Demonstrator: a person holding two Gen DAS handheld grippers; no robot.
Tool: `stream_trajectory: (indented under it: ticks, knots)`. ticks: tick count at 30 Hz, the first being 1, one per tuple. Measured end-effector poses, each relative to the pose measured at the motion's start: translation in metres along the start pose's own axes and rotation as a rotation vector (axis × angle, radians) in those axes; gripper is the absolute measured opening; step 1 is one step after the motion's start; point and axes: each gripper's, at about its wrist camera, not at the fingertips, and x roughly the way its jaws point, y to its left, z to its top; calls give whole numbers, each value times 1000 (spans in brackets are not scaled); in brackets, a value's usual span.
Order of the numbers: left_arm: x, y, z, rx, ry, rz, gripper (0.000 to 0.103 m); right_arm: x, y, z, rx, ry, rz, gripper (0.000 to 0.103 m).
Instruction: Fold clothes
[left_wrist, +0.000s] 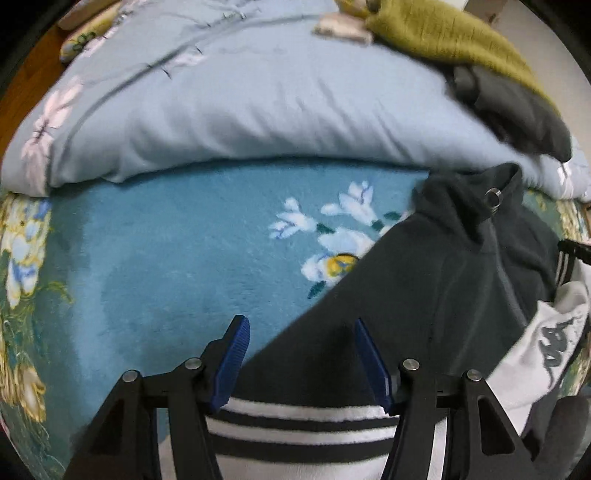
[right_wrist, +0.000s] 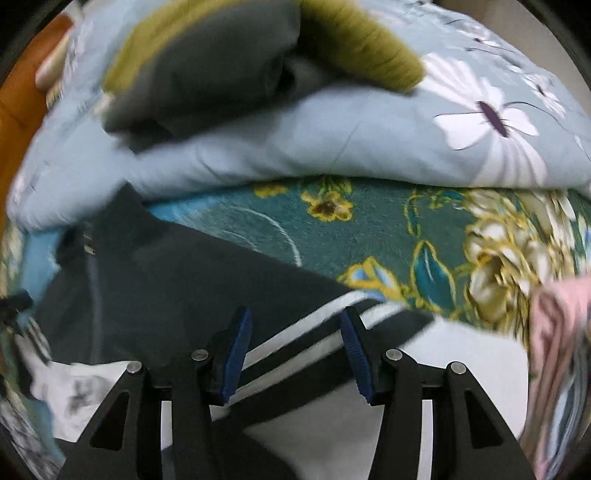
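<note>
A dark fleece jacket (left_wrist: 424, 280) with a zip and stand-up collar lies spread on a blue flowered blanket (left_wrist: 166, 258). It has a black-and-white striped band (left_wrist: 303, 424) and a white panel with a grey logo (left_wrist: 550, 332). My left gripper (left_wrist: 301, 339) hangs open over the jacket's left edge, and its blue pads (left_wrist: 234, 358) press on nothing. In the right wrist view the same jacket (right_wrist: 177, 280) runs under my right gripper (right_wrist: 295, 332). That gripper is open above the white stripes (right_wrist: 321, 325), with nothing pinched.
A folded pale-blue quilt (left_wrist: 258, 110) with white flowers lies behind the jacket. An olive sweater (left_wrist: 443, 33) and a grey garment (left_wrist: 517, 107) are stacked on it. Pink cloth (right_wrist: 554, 332) sits at the right edge. Wooden floor (right_wrist: 14, 110) shows at the far left.
</note>
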Motion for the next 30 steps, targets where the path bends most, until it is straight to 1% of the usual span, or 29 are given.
stream_trajectory:
  ticks: [3,5,6,7,8,9,10,12,15,16,17,18,19,20,21,22,25,27,30]
  knots:
    - [12,-3,1,-5,28,-18,61,18,4,8,-73,25,-16,51]
    - [17,-8,0,16,36,-18,61,26,9,12,-133,26,-26,51]
    - [18,-11,-1,34,33,-7,61,28,10,13,-153,21,-30,52]
    - [19,-14,-1,51,31,3,61,30,11,15,-163,20,-27,53]
    - [19,-16,-1,67,30,9,58,33,10,17,-164,22,-20,53]
    - [19,-17,-2,76,30,8,54,34,8,18,-158,24,-6,53]
    - [19,-18,-2,81,32,5,53,34,7,18,-152,25,9,53]
    - [19,-17,-3,84,35,-5,49,34,5,14,-151,24,34,53]
    - [18,-13,-5,78,33,-20,46,32,6,5,-167,30,60,53]
    - [18,-12,-6,77,32,-24,44,31,7,1,-178,35,64,51]
    - [17,-12,-7,76,32,-29,39,30,8,-2,-187,42,66,49]
    - [16,-13,-8,78,33,-34,30,29,9,-4,-193,53,65,42]
    - [15,-14,-10,83,35,-39,23,28,11,-7,-197,62,64,33]
    - [14,-16,-12,89,34,-40,18,26,12,-8,-197,69,62,27]
    - [13,-19,-15,97,27,-28,14,24,15,-11,-196,74,53,19]
    - [10,-21,-18,105,17,-15,13,22,18,-14,-195,74,36,15]
    - [-5,-27,-30,114,-32,6,11,13,25,-27,-177,51,-15,11]
    - [-19,-29,-38,113,-78,8,10,1,26,-35,-142,20,-25,10]
    - [-57,-29,-47,103,-190,9,10,-30,21,-50,-76,-64,-21,10]
